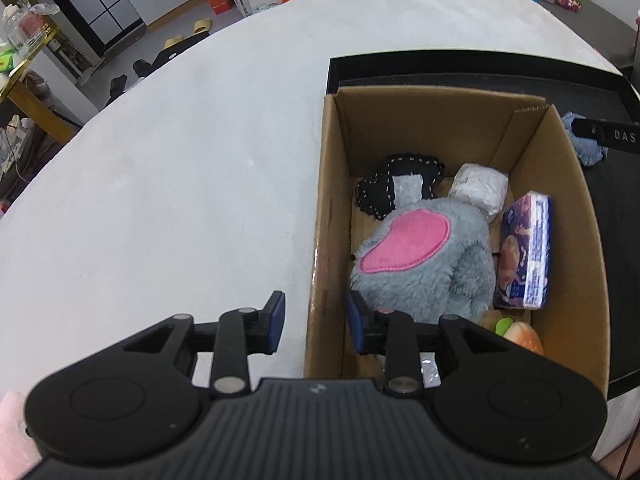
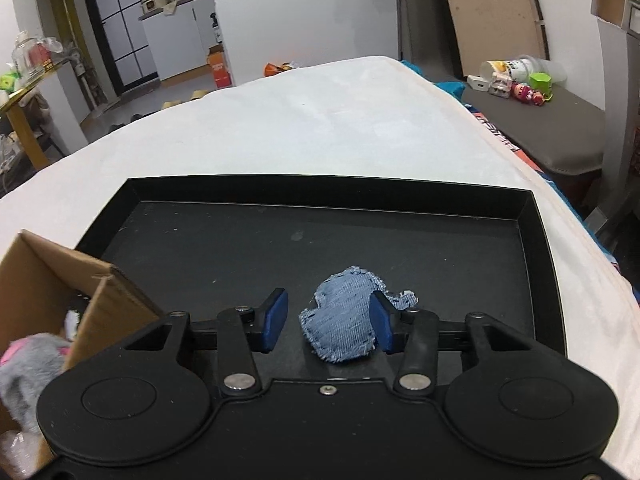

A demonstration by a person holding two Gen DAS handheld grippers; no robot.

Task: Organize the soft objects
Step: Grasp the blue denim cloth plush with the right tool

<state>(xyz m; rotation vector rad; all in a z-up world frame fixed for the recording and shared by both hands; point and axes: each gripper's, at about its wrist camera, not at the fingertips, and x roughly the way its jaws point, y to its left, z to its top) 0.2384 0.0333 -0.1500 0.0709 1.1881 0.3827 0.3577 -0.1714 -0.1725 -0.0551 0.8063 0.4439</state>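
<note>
A cardboard box [image 1: 332, 184] stands in a black tray [image 1: 440, 68] on a white cloth. In it lie a grey plush with a pink patch [image 1: 424, 256], a black stitched soft piece [image 1: 396, 184], a white wrapped bundle [image 1: 480, 186], a tissue pack [image 1: 524, 252] and an orange plush [image 1: 520, 334]. My left gripper [image 1: 316, 324] is open, its jaws astride the box's left wall. A blue denim soft piece [image 2: 344, 320] lies on the tray floor [image 2: 240, 248]. My right gripper [image 2: 328, 324] is open just above it, the piece between the jaws.
The box corner [image 2: 100, 296] and the grey plush [image 2: 28, 364] show at the left of the right wrist view. The white cloth [image 1: 180, 160] spreads left of the box. A dark bench with toys [image 2: 532, 92] stands at the right beyond the bed edge.
</note>
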